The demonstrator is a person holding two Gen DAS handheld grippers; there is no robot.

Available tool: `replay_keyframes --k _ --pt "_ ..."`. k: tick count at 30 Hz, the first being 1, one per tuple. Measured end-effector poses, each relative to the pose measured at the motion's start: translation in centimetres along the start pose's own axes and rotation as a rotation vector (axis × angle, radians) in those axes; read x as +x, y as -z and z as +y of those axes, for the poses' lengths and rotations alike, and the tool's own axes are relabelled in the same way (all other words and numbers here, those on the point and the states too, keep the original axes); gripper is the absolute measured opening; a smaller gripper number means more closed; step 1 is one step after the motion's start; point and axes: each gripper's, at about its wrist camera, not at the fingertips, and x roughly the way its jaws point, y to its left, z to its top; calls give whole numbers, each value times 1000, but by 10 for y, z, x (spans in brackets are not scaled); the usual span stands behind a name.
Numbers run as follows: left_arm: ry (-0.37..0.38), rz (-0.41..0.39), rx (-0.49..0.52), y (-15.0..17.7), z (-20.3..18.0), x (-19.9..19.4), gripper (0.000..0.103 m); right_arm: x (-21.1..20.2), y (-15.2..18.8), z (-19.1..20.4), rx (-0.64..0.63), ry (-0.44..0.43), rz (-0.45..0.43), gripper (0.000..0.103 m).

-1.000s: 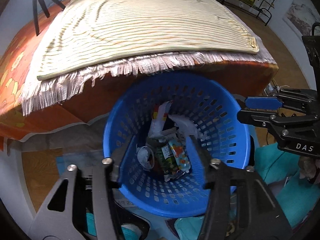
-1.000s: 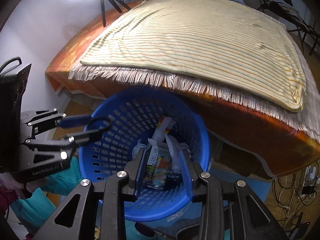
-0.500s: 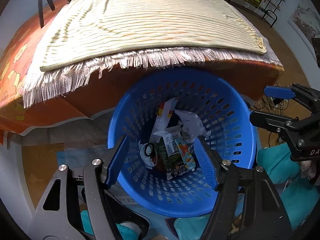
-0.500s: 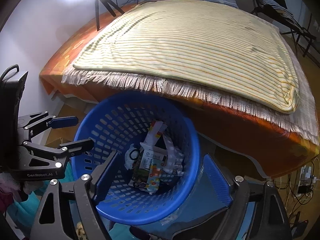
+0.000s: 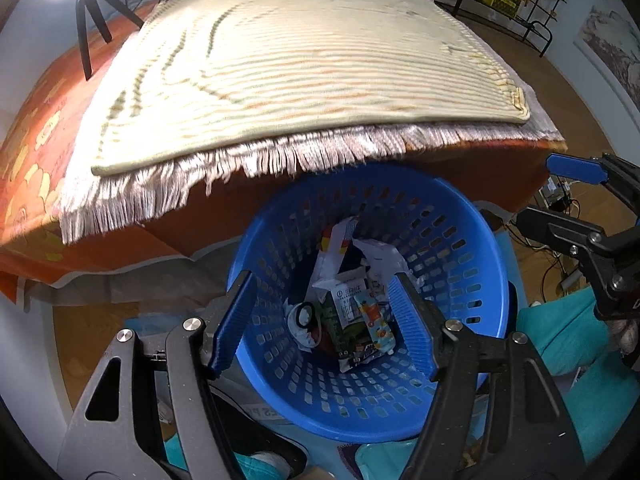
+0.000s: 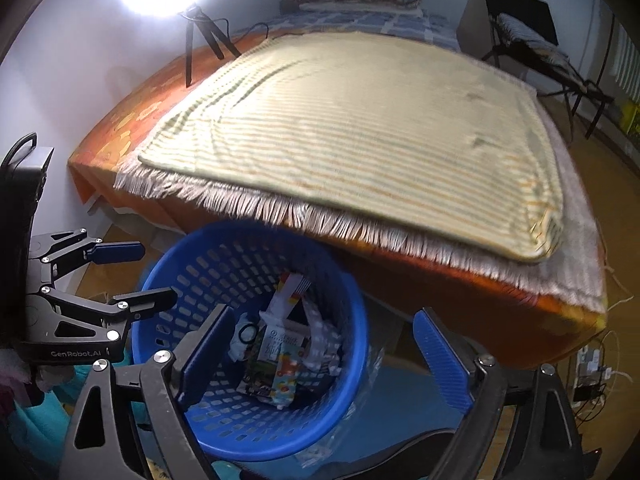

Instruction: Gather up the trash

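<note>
A blue perforated basket (image 5: 460, 240) stands on the floor against the bed and shows in the right wrist view (image 6: 192, 280) too. Several wrappers and snack packets (image 5: 356, 312) lie in its bottom, also seen in the right wrist view (image 6: 280, 356). My left gripper (image 5: 324, 320) is open and empty above the basket. My right gripper (image 6: 316, 354) is open wide and empty over the basket's right rim. Each gripper shows in the other's view, the right one (image 5: 560, 200) and the left one (image 6: 132, 276).
A bed with an orange sheet (image 6: 460, 292) and a striped fringed blanket (image 6: 360, 120) lies just behind the basket. A lamp tripod (image 6: 200, 44) stands at the bed's far left. Teal cloth (image 5: 568, 340) lies to the right of the basket. Cables (image 6: 592, 380) lie at right.
Both grippers opened and drew up and back from the basket. The packet my right gripper held now lies in the basket with the other trash.
</note>
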Motion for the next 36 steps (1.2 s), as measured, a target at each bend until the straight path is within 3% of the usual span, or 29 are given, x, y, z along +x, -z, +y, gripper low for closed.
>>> replay_keyframes --k 9,17,20,26,29,36 --pt "10 -60 -38 -21 9 -23 71 -20 -12 -2 -9 10 -51 95" --pt "7 -161 -55 -52 14 -60 72 -45 -38 -9 -26 27 -105 95" --pt "0 -220 -43 -66 11 -80 80 -58 -51 -15 -19 29 -144 96" --pt "-7 -330 -35 -90 8 -111 81 -79 -75 -29 21 21 -215 97" --pt "5 -364 -41 -98 9 -118 89 -84 -82 -35 37 19 -243 97" --pt "-16 -398 -48 -101 7 -117 91 -74 -85 -49 81 20 -277 97"
